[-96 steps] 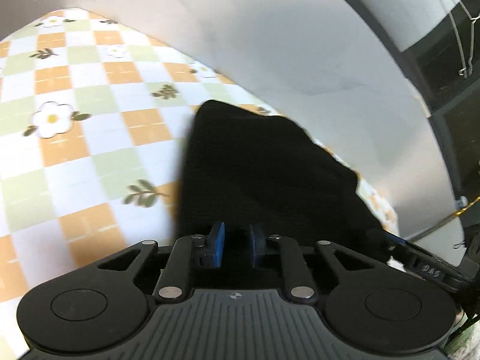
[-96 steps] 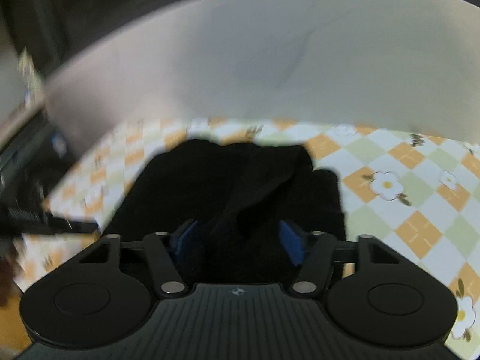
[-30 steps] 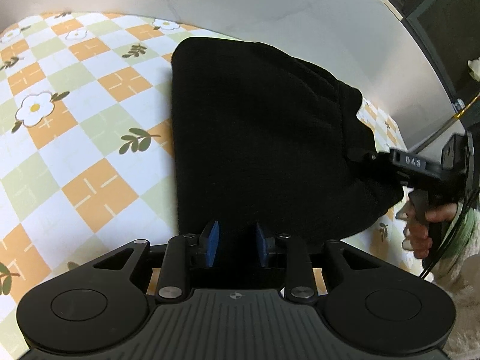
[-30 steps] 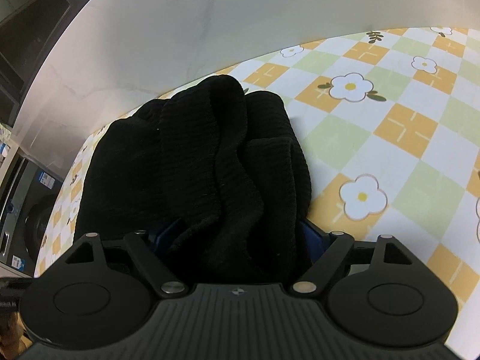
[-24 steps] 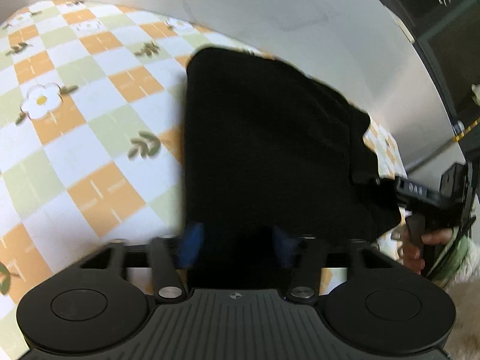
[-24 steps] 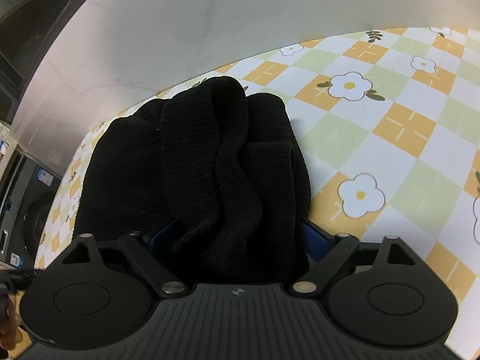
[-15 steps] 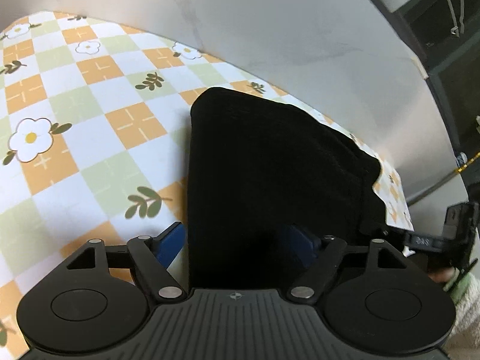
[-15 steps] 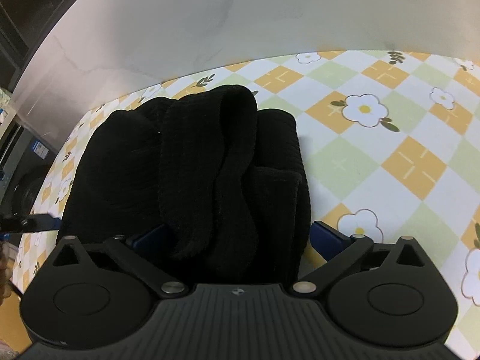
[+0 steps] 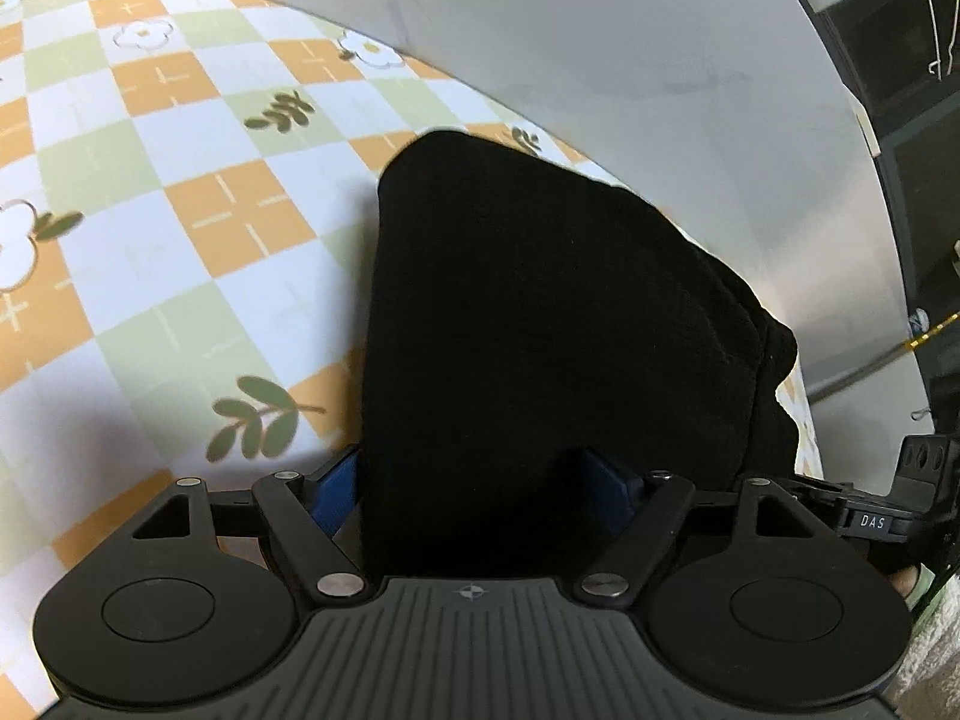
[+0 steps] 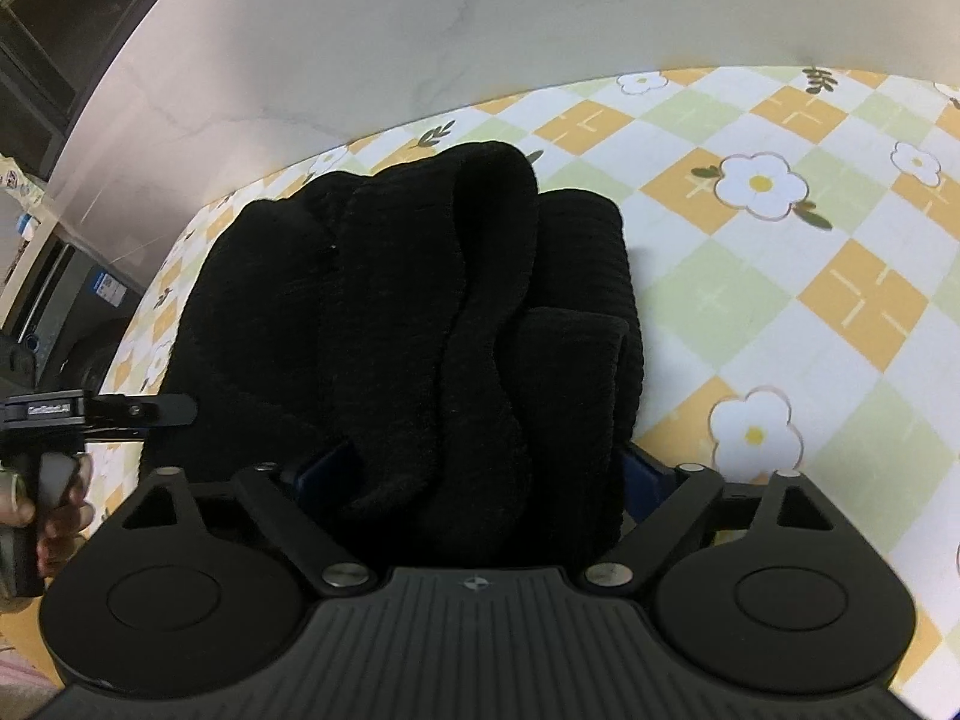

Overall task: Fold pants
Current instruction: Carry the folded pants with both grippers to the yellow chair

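Here, pants: the black pants [image 9: 540,324] are lying folded in a thick bundle on the checked tablecloth [image 9: 180,210], near its far edge by the pale wall [image 9: 600,30]; in the right wrist view the pants [image 10: 420,312] are showing several rounded ribbed folds stacked side by side.
Left gripper: the left gripper [image 9: 474,474] is sitting with its blue fingers [image 9: 333,483] spread wide on either side of the near end of the bundle; the jaws are standing open, not pinching the cloth.
Right gripper: the right gripper [image 10: 474,468] is likewise straddling the bundle's near end, its fingers [image 10: 645,474] parted wide; the fabric is filling the gap between them, unclamped.
Hand: a hand [image 10: 54,504] is wrapping the left gripper's handle at the left edge of the right wrist view.
Tablecloth: orange, green and white squares with flowers and leaves are lying flat around the bundle.
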`<state>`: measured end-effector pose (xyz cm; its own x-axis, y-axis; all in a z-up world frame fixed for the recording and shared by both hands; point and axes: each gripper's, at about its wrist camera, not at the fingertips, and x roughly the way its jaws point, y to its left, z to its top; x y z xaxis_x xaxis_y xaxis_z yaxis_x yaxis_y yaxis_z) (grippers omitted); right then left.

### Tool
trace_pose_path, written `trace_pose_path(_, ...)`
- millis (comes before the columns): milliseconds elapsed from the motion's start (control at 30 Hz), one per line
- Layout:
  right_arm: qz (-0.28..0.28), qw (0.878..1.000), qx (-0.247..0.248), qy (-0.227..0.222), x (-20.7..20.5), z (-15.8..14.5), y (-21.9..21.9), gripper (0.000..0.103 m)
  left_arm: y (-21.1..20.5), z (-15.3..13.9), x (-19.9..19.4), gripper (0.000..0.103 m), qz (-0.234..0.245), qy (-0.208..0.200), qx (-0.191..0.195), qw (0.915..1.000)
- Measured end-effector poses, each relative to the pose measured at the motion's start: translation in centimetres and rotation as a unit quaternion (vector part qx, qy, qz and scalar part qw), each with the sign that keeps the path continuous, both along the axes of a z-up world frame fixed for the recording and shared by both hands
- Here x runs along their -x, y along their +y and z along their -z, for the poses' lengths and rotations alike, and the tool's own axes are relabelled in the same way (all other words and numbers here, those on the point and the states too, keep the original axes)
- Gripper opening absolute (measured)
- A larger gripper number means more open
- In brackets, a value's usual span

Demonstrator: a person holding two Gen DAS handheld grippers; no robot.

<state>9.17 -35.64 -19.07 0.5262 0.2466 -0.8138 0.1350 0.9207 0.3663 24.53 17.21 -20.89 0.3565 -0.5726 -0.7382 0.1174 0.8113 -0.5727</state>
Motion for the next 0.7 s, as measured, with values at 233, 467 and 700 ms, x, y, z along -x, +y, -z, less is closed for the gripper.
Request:
trace_pose_path(233, 0.025, 1.000, -0.005, 0.008, 3.0, -0.2, 2.4, 0.089, 0.1, -0.3, 1.6, 0.081, 0.066, -0.021, -0.022, 0.9974)
trace_pose_path(467, 0.026, 0.999, -0.002, 0.027, 6.6, -0.6, 5.1, 0.090, 1.8, -0.4, 5.1, 0.081, 0.111, 0.001, -0.015, 0.9937)
trace_pose_path(700, 0.044, 0.999, -0.001, 0.029, 7.4, 0.1, 4.9, 0.103, 1.7, -0.6, 6.8, 0.081, 0.113, 0.003, -0.025, 0.9933)
